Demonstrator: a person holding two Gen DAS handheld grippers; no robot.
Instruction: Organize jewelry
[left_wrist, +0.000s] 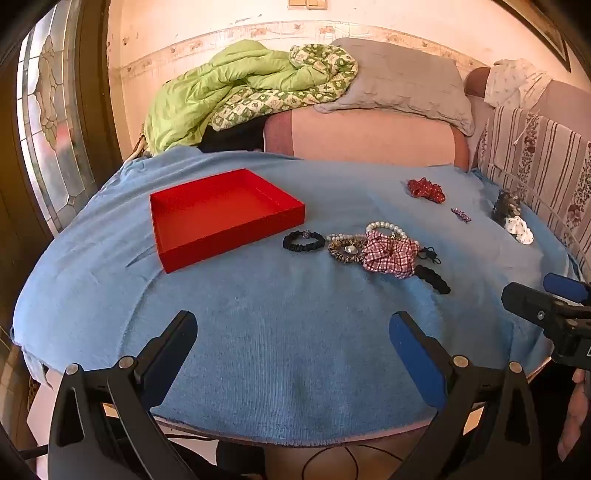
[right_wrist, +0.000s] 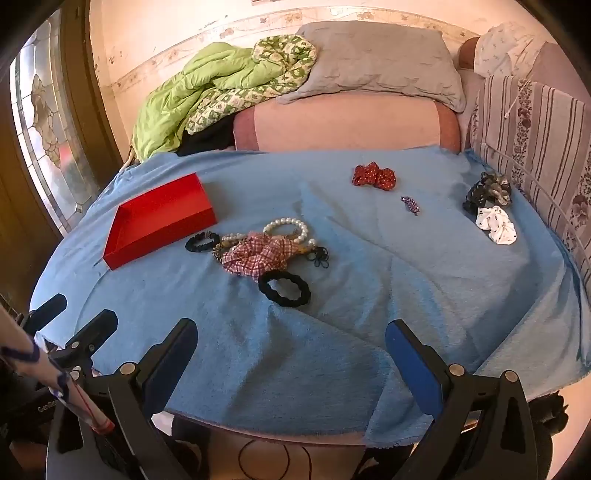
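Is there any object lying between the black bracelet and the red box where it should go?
Nothing visible. The black bracelet lies on the blue cloth just beside the red box, with only bare cloth between them. The box is open and looks empty. Both the left gripper and right gripper are open, holding nothing.

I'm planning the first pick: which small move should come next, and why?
Probably ease the open left gripper forward toward the black beaded bracelet. It lies alone, apart from the tangled pile, closest to the empty red tray, and both grippers hold nothing.
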